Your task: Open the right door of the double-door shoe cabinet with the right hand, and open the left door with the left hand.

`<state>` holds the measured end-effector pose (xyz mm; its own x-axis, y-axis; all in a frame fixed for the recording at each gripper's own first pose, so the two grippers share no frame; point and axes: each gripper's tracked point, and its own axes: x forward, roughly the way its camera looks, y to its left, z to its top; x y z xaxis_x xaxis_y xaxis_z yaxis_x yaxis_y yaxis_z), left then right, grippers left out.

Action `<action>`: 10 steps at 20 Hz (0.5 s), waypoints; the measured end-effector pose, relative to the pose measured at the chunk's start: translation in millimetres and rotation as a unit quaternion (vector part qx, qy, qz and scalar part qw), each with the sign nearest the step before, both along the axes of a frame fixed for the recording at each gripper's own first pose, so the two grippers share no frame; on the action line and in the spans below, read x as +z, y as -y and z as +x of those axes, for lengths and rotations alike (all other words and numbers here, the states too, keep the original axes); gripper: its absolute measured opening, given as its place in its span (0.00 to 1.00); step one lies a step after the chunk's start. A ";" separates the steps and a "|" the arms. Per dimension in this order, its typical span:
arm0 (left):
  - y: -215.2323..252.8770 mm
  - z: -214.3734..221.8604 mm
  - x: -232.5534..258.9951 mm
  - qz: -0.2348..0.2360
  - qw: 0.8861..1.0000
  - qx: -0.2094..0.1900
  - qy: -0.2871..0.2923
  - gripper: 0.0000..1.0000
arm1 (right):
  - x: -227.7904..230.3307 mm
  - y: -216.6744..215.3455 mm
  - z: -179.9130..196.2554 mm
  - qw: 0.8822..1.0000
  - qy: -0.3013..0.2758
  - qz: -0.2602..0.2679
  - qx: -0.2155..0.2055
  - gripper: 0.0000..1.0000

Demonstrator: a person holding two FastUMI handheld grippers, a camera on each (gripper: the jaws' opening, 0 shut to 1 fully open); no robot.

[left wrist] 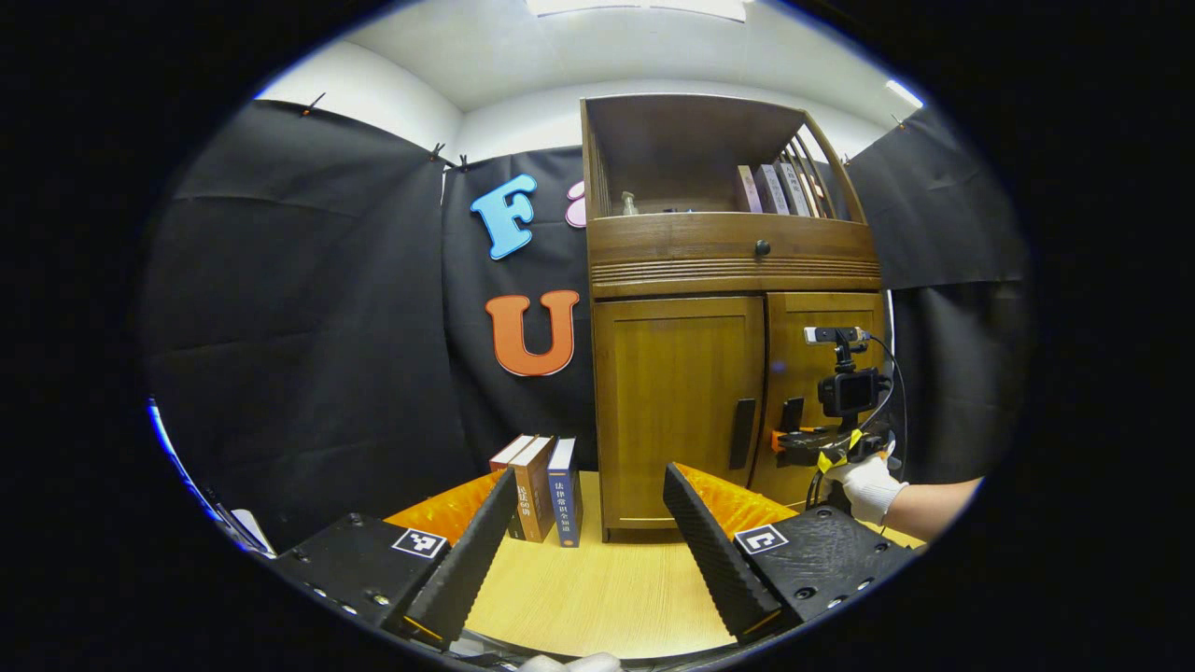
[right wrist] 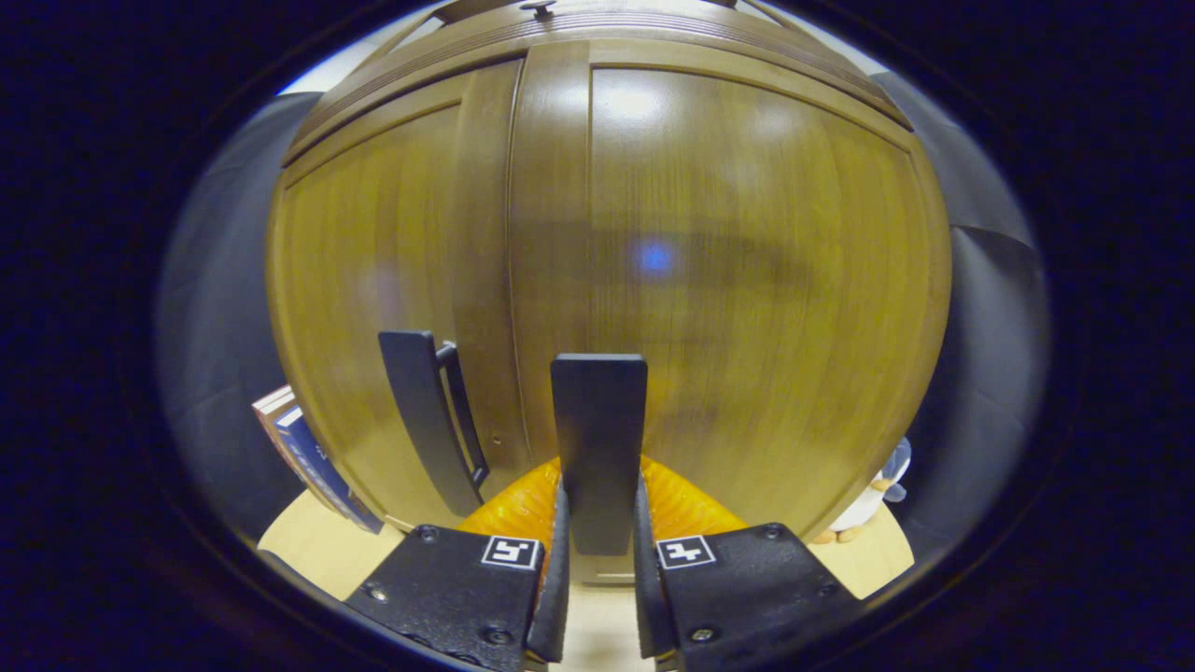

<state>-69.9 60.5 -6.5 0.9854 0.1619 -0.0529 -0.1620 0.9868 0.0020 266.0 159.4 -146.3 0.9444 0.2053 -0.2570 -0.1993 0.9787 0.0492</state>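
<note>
The wooden shoe cabinet (left wrist: 728, 271) stands on the table with both doors closed. In the left gripper view its left door (left wrist: 677, 401) carries a dark vertical handle (left wrist: 742, 434). My left gripper (left wrist: 590, 474) hangs open in front of that door, well short of it, with nothing between its fingers. A gloved hand (left wrist: 868, 485) holds my right gripper (left wrist: 810, 445) at the right door's handle (left wrist: 792, 413). In the right gripper view my right gripper (right wrist: 599, 504) is shut on the right door's handle (right wrist: 597, 439), a finger on each side. The left door's handle (right wrist: 429, 420) lies to its left.
Three books (left wrist: 541, 490) stand upright on the light wooden table (left wrist: 597, 588) just left of the cabinet. A drawer with a round knob (left wrist: 762, 247) and an open shelf with books (left wrist: 775, 187) sit above the doors. A small plush toy (right wrist: 873, 504) rests at the cabinet's right.
</note>
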 end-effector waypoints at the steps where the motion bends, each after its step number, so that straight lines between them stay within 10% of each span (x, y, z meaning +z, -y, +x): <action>1: 0.5 -1.8 0.3 -0.001 1.000 -0.001 0.000 1.00 | 0.5 1.6 -6.0 1.000 -0.002 0.002 0.006 0.32; 10: 18.1 -19.3 2.0 0.006 1.000 -0.024 0.004 0.96 | -5.5 33.4 -73.0 0.999 -0.012 0.023 0.025 0.31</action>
<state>-89.2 42.4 -4.5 0.9924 0.1151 -0.0437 -0.1147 0.9933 0.0119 193.0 126.0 -151.8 0.9264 0.2640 -0.2684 -0.2459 0.9642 0.0996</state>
